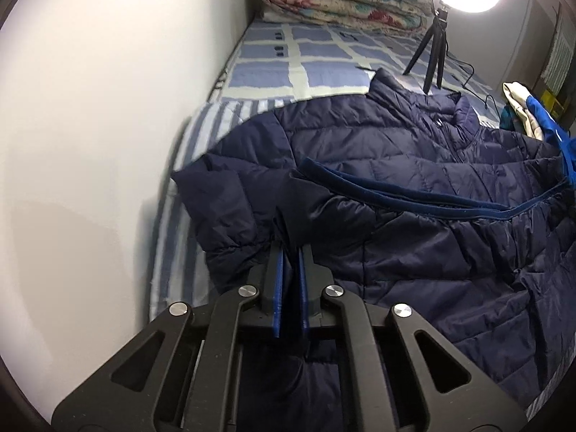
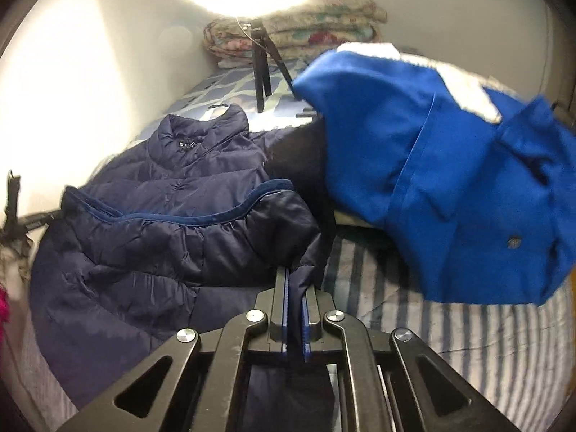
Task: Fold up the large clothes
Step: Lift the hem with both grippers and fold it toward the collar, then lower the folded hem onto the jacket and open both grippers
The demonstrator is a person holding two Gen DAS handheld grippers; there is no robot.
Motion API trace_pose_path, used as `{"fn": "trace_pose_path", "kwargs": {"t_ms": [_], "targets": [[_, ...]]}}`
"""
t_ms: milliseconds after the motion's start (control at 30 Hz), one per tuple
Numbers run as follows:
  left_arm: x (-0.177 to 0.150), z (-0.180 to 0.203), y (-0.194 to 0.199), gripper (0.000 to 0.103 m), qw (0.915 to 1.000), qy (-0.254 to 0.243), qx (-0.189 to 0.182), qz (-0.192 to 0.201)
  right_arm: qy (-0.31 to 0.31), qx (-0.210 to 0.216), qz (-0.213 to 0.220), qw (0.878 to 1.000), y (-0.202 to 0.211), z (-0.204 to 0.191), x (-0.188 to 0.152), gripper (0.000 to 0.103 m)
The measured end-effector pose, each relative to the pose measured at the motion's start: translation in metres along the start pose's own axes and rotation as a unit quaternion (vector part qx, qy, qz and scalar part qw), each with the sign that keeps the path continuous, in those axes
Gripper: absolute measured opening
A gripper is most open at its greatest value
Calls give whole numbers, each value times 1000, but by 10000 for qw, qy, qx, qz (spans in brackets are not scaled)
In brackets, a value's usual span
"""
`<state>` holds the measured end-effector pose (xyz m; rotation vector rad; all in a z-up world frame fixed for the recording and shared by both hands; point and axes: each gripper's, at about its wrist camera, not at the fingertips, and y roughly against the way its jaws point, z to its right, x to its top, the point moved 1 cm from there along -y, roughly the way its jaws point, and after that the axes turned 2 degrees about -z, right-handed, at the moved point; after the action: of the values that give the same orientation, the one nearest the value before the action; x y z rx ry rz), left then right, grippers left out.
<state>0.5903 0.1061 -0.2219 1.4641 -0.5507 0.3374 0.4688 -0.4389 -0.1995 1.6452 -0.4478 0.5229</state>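
Navy quilted jacket [image 1: 414, 165] lies spread across the bed [image 1: 316, 57], its collar toward the folded floral quilt [image 1: 338, 0] at the far end and one side near the wall-side edge. The left hand-held gripper [image 1: 291, 252] is closed tight on a bunched fold at the jacket's hem. The right hand-held gripper [image 2: 296, 280] is likewise clamped on dark fabric at the hem's other corner. A bright blue garment [image 2: 450, 180] lies just beside the jacket. A ring light's tripod [image 1: 430, 54] stands beyond the collar.
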Motion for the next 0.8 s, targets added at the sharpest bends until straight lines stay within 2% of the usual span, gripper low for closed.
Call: {"fn": "trace_pose_path", "kwargs": {"t_ms": [200, 367, 567, 800], "targets": [[19, -1, 30, 5, 9987, -80, 213, 456, 81, -215, 527, 9983, 35, -4, 18, 1], [55, -6, 35, 5, 9967, -44, 389, 711, 75, -538, 870, 9947, 41, -9, 58, 1], [109, -3, 13, 5, 9938, -1, 663, 897, 220, -1090, 975, 9890, 8, -18, 118, 1], [155, 10, -51, 5, 9919, -173, 1003, 766, 513, -1784, 715, 9800, -51, -20, 151, 1]]}}
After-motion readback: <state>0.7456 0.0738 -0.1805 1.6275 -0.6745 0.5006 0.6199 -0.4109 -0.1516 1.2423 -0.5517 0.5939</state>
